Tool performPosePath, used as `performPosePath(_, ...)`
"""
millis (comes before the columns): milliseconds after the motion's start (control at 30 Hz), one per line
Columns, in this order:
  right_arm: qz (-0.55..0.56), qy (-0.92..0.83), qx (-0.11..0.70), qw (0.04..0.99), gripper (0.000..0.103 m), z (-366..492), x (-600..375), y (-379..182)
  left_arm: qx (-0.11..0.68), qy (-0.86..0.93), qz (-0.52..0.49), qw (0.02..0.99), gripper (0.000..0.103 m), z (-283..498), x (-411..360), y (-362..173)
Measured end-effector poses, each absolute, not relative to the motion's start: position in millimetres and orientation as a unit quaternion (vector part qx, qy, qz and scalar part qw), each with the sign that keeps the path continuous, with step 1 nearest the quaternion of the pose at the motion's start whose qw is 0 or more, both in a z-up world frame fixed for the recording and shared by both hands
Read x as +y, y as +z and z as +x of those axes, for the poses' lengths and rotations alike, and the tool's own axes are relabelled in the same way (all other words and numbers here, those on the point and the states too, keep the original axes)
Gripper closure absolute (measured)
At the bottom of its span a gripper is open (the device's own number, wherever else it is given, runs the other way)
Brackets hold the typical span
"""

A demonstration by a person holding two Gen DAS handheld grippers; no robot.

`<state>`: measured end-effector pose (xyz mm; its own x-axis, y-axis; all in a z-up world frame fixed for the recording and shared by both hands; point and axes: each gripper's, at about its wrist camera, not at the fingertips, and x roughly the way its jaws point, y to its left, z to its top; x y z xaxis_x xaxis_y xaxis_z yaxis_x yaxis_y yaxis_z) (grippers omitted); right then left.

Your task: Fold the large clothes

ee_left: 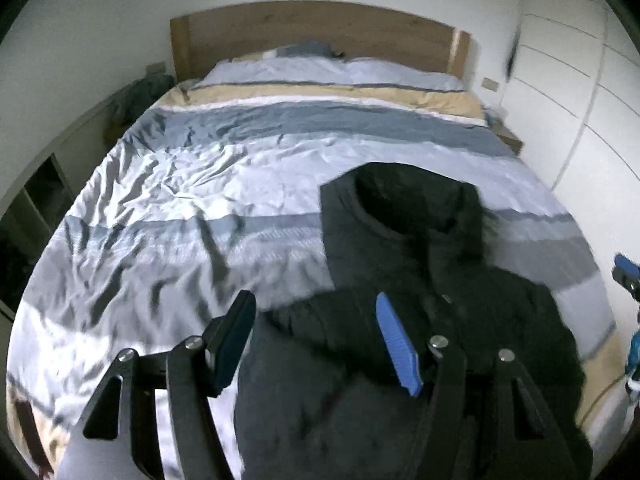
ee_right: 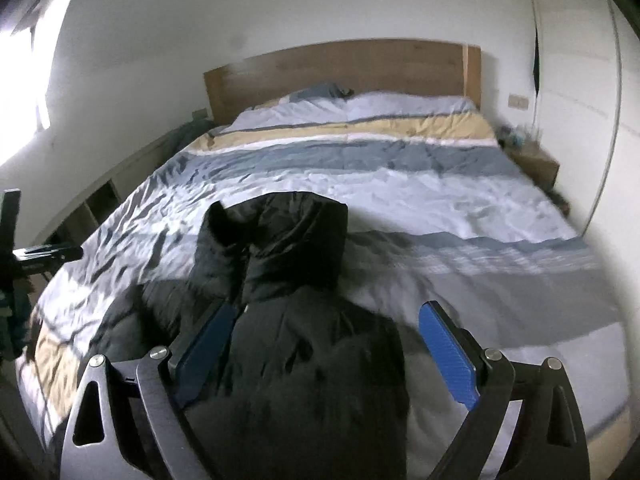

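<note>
Jacket (ee_left: 404,264) lies on the bed (ee_left: 168,184) with its long axis running from hood at the far end toward both spread-jawed, empty grippers, left (ee_left: 318,338) over its left side, right (ee_right: 336,354) over its right, about equally near.

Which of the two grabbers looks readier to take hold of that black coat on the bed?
Probably the left gripper: its open fingers already straddle a raised fold of the black coat. The right gripper is open too, but above flatter fabric.
</note>
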<state>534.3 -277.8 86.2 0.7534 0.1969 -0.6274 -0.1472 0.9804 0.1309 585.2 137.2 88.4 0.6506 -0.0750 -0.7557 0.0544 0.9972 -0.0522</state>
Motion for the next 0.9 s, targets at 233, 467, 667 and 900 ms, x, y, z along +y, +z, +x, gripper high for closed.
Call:
performPosePath(233, 0.104, 0.102, 0.378, 0.914, 0.009, 633, -290, 51, 0.456, -0.037, -0.073, 0.886, 0.042, 691, 148, 59)
performPosePath(467, 0.132, 0.103, 0.414, 0.895, 0.009, 698, -290, 32, 0.495, -0.034, -0.095, 0.863, 0.042, 755, 147, 26)
performPosePath(667, 0.156, 0.11, 0.439, 0.878, 0.009, 748, -284, 14, 0.511, -0.048, -0.121, 0.85, 0.042, 791, 147, -1)
performPosePath(900, 0.188, 0.116, 0.451, 0.865, 0.009, 795, -280, -16, 0.504, -0.077, -0.18, 0.841, 0.042, 827, 140, -38)
